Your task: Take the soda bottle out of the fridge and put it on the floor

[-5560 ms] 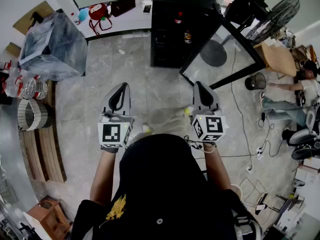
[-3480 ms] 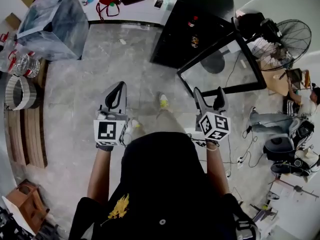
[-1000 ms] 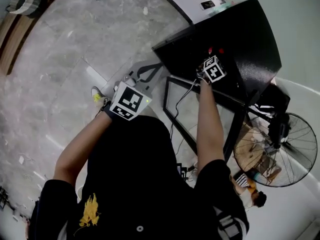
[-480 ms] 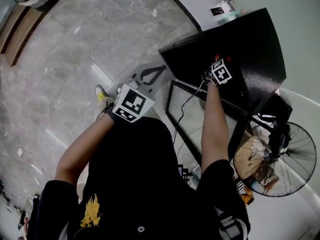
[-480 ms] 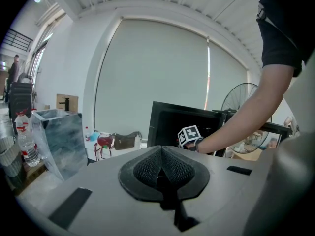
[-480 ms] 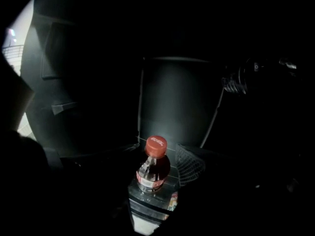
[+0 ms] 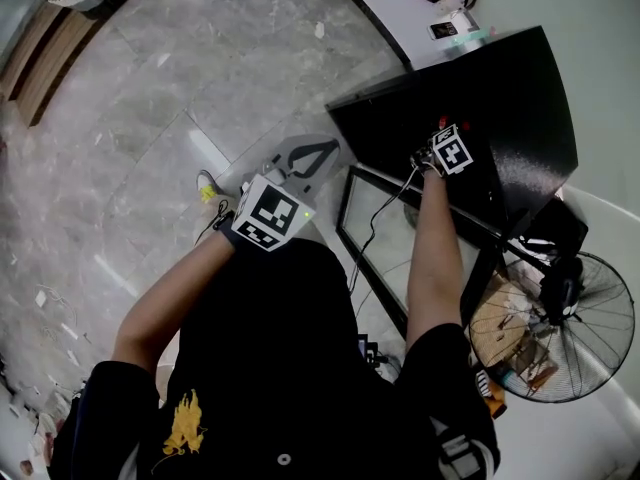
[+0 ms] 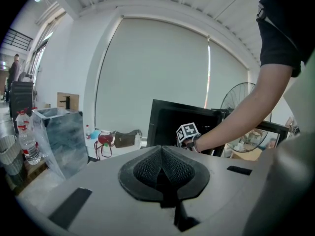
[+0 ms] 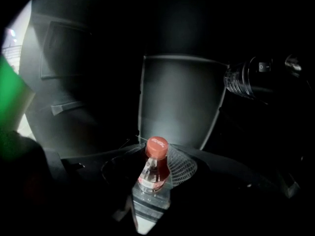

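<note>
Well, starting at the left, the grey marble floor (image 7: 130,118) fills that side of the head view, with a yellow-tipped shoe (image 7: 207,190) on it. My left gripper (image 7: 325,150) hangs over that floor. It points at the near corner of the black fridge (image 7: 500,88) and, as far as I can see, does not touch it. Its own view shows the jaws pressed together, ribbed pads meeting, with nothing between them. Beyond them I see the fridge front and my other arm reaching in.

Moving right, the glass fridge door (image 7: 385,238) stands swung open toward me, between my two arms. My right forearm stretches over it, and the marker cube (image 7: 455,151) of the right gripper (image 9: 158,167) sits at the mouth of the fridge. From overhead its jaws are out of sight inside.

In the right gripper view the soda bottle (image 9: 153,173) is inside the dark fridge, cap up, directly between the jaws. Its red cap (image 9: 156,145) rides just above the pad tips and the clear neck sits down in the gap. The jaws have just been closing and now stand narrow. The meshed right pad (image 9: 182,166) lies against the neck and the left one, in shadow, is close on the other side, so I read that as a grip on the neck. The bottle's lower body is hidden behind the gripper.

Farthest right, a standing fan (image 7: 585,338) sits beside the open door.
</note>
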Demonstrator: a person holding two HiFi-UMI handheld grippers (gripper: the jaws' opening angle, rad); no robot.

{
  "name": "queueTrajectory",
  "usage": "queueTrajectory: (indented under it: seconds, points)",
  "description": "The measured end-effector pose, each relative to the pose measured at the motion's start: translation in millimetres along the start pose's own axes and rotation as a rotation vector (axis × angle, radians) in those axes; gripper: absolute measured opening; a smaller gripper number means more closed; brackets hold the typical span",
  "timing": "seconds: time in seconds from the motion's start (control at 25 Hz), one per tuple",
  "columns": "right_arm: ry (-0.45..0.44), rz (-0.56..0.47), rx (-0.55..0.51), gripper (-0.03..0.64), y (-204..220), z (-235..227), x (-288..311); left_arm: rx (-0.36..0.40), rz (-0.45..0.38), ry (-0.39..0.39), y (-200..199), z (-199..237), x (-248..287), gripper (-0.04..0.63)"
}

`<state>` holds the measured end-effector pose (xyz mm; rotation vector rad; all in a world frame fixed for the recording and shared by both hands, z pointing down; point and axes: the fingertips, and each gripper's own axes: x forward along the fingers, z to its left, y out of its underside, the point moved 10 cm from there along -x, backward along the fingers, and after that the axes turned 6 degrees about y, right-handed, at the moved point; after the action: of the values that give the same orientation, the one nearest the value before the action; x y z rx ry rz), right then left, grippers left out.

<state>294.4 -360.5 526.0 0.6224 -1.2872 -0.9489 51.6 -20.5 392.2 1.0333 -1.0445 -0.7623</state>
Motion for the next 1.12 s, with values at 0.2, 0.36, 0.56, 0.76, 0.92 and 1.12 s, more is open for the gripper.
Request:
queueTrajectory:
  seconds: [0.2, 0.36, 0.56, 0.76, 0.92, 1.12]
  points:
    - [-0.020, 0.011, -0.009, 0.127, 2.0, -0.7, -5.1, -0.004, 0.004, 0.001, 2.6, -1.3, -6.1, 0.018]
    - [-0.020, 0.005, -0.014, 0.126, 3.4, -1.1, -10.4, -0.003, 0.007, 0.002, 3.4, -1.0, -8.6, 0.018]
    - [-0.028, -0.005, 0.023, 0.126, 7.4, -3.6, -20.1, 0.003, 0.006, -0.003, 2.6, -1.1, -12.7, 0.018]
    - [-0.080, -0.041, 0.023, 0.126, 13.1, -5.2, -50.3, -0.007, -0.016, -0.021, -3.5, 2.8, -25.2, 0.018]
    - [-0.158, -0.077, -0.012, 0.126, 9.1, -3.0, -84.9, 0.008, -0.036, -0.032, -16.0, 7.7, -35.5, 0.018]
    - [-0.228, -0.123, -0.075, 0.125, -1.1, -0.6, -140.1, 0.036, -0.053, -0.024, -28.0, 10.7, -43.8, 0.018]
